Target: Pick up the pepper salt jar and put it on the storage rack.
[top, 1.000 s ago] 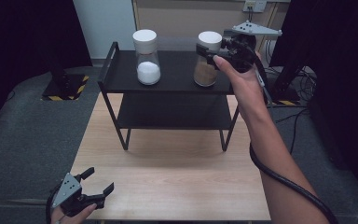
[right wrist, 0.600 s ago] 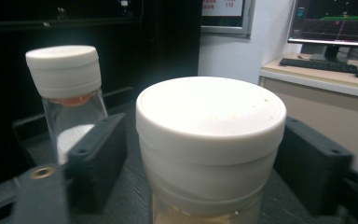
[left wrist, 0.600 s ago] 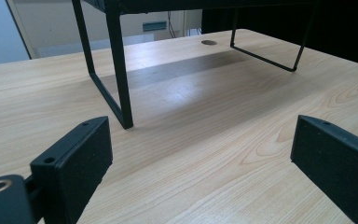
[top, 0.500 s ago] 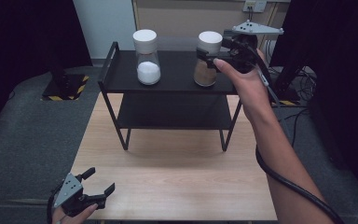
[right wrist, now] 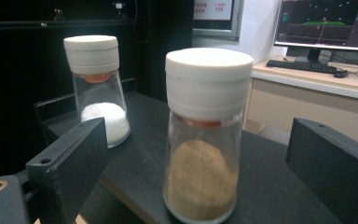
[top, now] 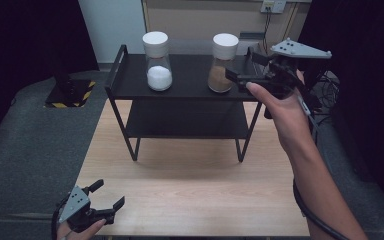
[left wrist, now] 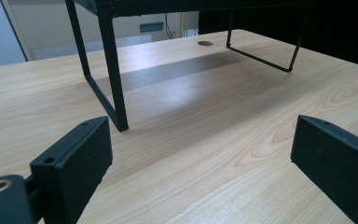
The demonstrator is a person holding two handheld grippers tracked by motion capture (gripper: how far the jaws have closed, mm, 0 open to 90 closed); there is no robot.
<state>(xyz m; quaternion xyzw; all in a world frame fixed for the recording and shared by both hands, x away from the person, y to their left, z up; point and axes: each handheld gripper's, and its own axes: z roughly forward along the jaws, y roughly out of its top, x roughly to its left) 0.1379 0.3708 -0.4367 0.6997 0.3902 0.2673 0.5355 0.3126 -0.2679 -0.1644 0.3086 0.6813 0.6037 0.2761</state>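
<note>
Holding my right gripper (top: 240,70) level with the rack's top shelf (top: 190,90), I have its jaws spread wide, one to each side of the brown-powder jar (right wrist: 204,140), neither touching the glass. That jar stands upright toward the right end of the top shelf, its white cap on, and sits squarely between the jaws in the right gripper view. The white-powder jar (top: 157,67) stands upright farther left on the same shelf, well apart from the brown one. The black rack rests at the far edge of the tabletop (top: 195,190). My left gripper (top: 105,200) waits low at the tabletop's near left corner, jaws wide and empty, pointing toward the rack's legs (left wrist: 114,84).
</note>
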